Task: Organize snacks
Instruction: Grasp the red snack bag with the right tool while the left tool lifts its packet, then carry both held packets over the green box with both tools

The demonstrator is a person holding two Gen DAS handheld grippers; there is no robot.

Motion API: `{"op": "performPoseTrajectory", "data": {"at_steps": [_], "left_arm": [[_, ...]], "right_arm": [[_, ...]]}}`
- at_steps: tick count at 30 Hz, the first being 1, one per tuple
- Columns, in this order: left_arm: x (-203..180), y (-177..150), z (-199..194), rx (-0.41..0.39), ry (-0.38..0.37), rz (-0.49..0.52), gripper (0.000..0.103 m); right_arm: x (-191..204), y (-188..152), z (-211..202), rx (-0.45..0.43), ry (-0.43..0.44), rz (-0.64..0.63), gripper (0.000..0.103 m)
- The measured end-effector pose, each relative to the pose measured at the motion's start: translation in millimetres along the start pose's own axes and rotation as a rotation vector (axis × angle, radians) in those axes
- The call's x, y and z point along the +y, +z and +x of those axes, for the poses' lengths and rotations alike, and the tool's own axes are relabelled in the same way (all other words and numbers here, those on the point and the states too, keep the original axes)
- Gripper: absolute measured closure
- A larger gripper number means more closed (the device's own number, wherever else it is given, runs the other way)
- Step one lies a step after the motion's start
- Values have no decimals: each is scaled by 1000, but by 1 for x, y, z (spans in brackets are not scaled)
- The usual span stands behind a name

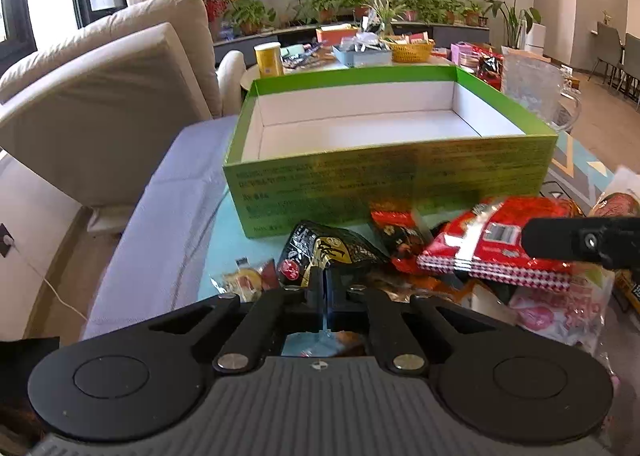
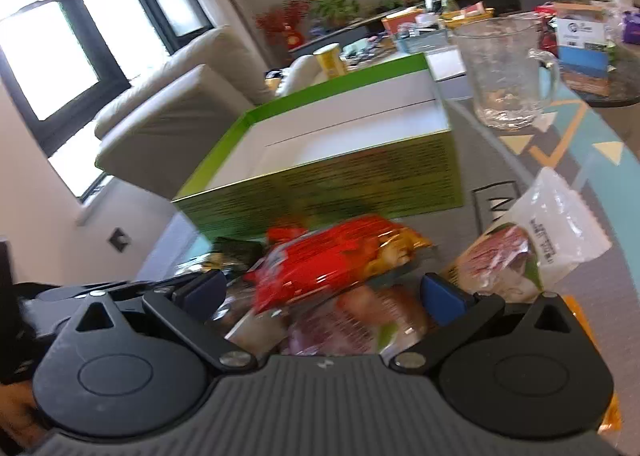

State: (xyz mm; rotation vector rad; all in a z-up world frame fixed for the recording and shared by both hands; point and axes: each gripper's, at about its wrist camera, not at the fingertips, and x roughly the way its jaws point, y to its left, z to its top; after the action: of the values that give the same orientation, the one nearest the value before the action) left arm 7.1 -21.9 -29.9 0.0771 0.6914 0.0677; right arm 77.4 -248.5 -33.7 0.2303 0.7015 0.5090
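Snacks [image 1: 440, 252] lie in a loose heap on the table, just ahead of both grippers I am steering. My left gripper [image 1: 323, 276] has its jaws closed together, and they appear pinched on the near edge of a black packet [image 1: 332, 252] with gold lettering; I cannot see the contact clearly. Right of that packet sits a small red pouch [image 1: 400, 240], and further right a large red packet [image 1: 492, 244] lies flat on top of the pile. One black finger of my right gripper [image 1: 580, 242] reaches in from the right edge, over that red packet.

From the right wrist, my right gripper [image 2: 320, 292] has its jaws part open, blue pads on either side of the heap. The red packet [image 2: 332, 264] lies between and just beyond the pads, but blur keeps me from telling whether they touch it. Ahead and to the right rests a clear bag of meat slices [image 2: 532, 240].

Beyond the heap stands a green box [image 1: 384, 180], open at the top, white inside, nothing in it. Further ahead on the right stands a clear glass mug [image 2: 504, 72]. A pale sofa [image 1: 108, 88] lies off to the left.
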Motion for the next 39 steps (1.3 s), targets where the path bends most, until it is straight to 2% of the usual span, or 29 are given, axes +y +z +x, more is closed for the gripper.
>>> {"op": "performPoseTrajectory", "data": {"at_steps": [7,11,15,16,18,26,30,35,39], "left_arm": [[5,1,5,9,-2,-12,102],[6,1,8,20,-9,-23,102],[6,1,7,11,-9,-21,102],[7,1,6,4,-9,-19,102],[7,0,2,-12,-7,-19,102],[12,4,-23,-78,-13,-71,103],[17,9,-36,-109,-41,-105,103],[10,8,-46,-132,-56,-91,103],[8,7,-47,-130,-56,-89,103]], "right_arm": [[2,16,22,9,-3,67,49],[-6,22,34,65,-10,160,50],[-10,22,33,96,-3,155,50],[-13,22,29,89,27,166,51],[-16,23,18,67,74,185,69],[7,27,-21,-38,137,91,85],[16,27,-35,-88,139,49,90],[23,29,-44,-126,145,5,92],[38,26,-54,-197,89,-118,94]]}}
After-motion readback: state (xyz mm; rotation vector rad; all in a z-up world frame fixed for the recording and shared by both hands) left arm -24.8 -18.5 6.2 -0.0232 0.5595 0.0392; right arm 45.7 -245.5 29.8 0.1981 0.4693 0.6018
